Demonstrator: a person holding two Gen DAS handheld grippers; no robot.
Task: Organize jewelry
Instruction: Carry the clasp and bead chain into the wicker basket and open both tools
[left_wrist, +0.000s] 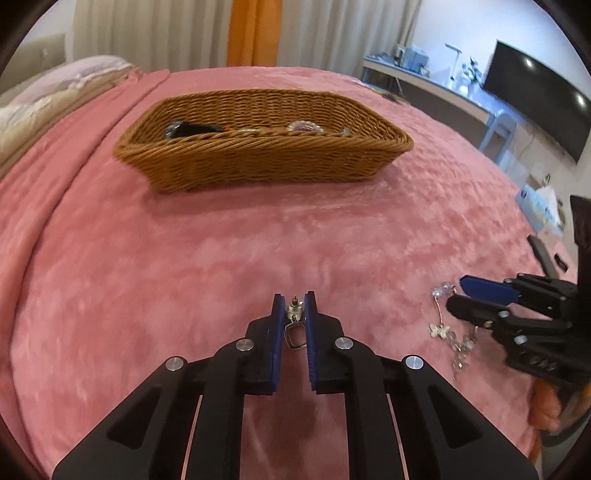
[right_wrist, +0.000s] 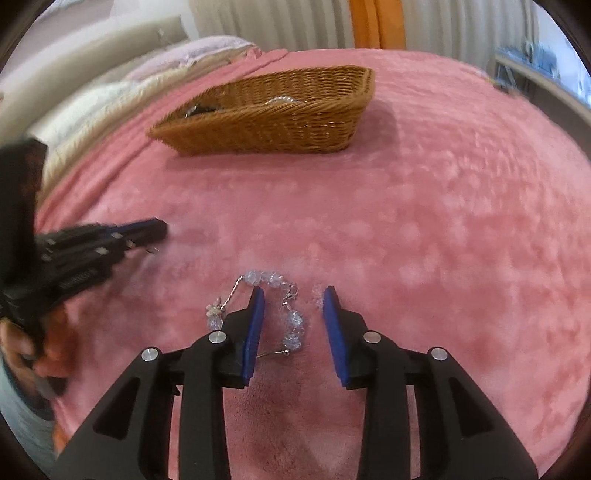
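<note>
- I work over a bed under a pink plush blanket (left_wrist: 221, 240); curtains with an orange strip hang at 12 o'clock, and a desk and dark screen (left_wrist: 535, 99) stand at 2 o'clock in my left view.
- A wicker basket (left_wrist: 258, 162) sits at 12 o'clock, some jewelry inside; open blanket lies between it and both tools.
- My left tool (left_wrist: 294, 314) is clenched on a small silver earring (left_wrist: 294, 325).
- My right tool (right_wrist: 293, 314) is released; a crystal bead bracelet (right_wrist: 295, 321) lies on the blanket between its pads, untouched.
- The bed's edge drops off at 3 o'clock in the left view.
</note>
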